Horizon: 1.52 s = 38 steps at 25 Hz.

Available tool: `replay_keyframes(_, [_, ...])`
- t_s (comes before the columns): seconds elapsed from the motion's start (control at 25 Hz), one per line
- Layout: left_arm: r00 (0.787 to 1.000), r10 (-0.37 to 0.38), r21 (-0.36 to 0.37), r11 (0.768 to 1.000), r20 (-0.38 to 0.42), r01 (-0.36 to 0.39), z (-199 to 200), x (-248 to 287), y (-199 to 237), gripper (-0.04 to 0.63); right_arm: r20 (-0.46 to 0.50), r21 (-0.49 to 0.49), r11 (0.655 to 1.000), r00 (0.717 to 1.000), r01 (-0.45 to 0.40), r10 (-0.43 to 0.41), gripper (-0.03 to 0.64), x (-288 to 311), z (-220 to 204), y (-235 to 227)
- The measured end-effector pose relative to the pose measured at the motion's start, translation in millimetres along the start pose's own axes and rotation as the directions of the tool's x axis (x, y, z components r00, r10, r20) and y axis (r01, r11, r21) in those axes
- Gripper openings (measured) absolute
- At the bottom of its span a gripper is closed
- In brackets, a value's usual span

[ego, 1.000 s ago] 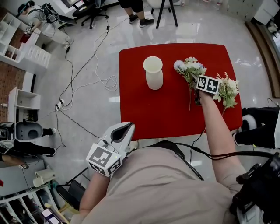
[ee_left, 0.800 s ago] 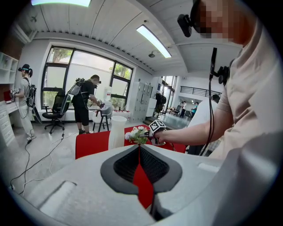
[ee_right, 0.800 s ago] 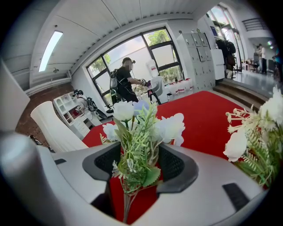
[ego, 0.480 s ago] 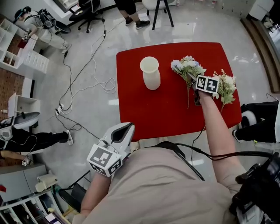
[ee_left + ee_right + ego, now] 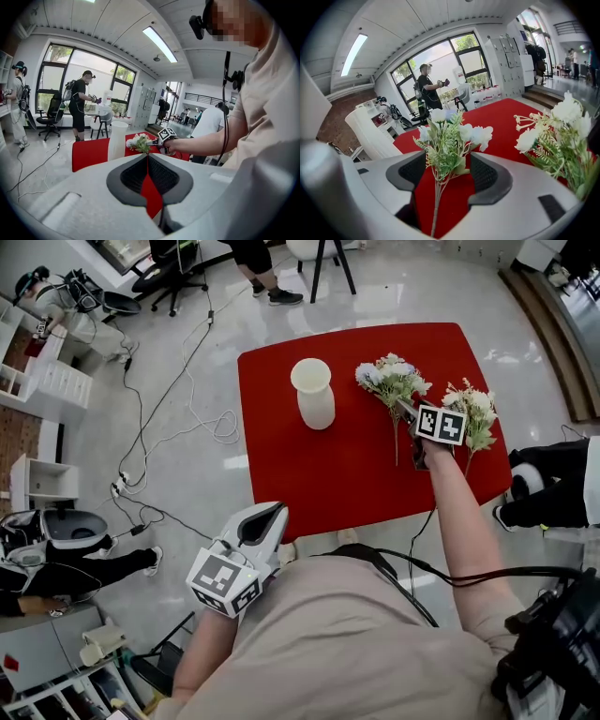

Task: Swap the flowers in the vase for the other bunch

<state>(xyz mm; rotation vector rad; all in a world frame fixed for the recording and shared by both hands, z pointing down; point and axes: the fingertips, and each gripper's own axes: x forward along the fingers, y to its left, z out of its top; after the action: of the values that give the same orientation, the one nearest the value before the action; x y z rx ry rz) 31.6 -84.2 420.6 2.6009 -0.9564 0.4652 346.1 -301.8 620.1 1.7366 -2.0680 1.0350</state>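
I see my right tongs [image 5: 443, 174] standing apart with the white bunch [image 5: 451, 137] between them, the second bunch [image 5: 560, 138] just to their right. My left tongs [image 5: 148, 165] are pressed together, empty.

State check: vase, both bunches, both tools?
vase: upright on red table, no flowers in it
blue-white bunch: lying on the table, stem between the jaws of the right tool
white bunch: lying on the table, untouched
right tool: open, jaws apart either side of the stem
left tool: shut, empty, off the table
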Motion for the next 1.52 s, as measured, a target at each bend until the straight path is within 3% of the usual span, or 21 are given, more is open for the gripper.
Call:
replay_keyframes(0.52, [0.993, -0.12, 0.024, 0.993, -0.007, 0.12, -5, -11, -1, 0.009, 0.061, -0.015, 0.999, 0.998, 0.035, -0.034, 0.302, -65, -23, 26])
replay_keyframes(0.92, [0.977, -0.21, 0.034, 0.977, -0.027, 0.211, -11, -20, -9, 0.009, 0.081, -0.061, 0.998, 0.997, 0.021, -0.016, 0.299, -122, -67, 62])
replay_keyframes(1.2, [0.958, -0.281, 0.066, 0.956, -0.063, 0.285, -15, -12, -23, 0.009, 0.084, -0.043, 0.996, 0.993, 0.082, -0.078, 0.295, -155, -89, 43])
replay_keyframes(1.52, [0.945, -0.32, 0.088, 0.941, -0.069, 0.325, -5, 10, -39, 0.009, 0.101, -0.045, 0.982, 0.979, 0.185, -0.179, 0.295, -181, -70, -17])
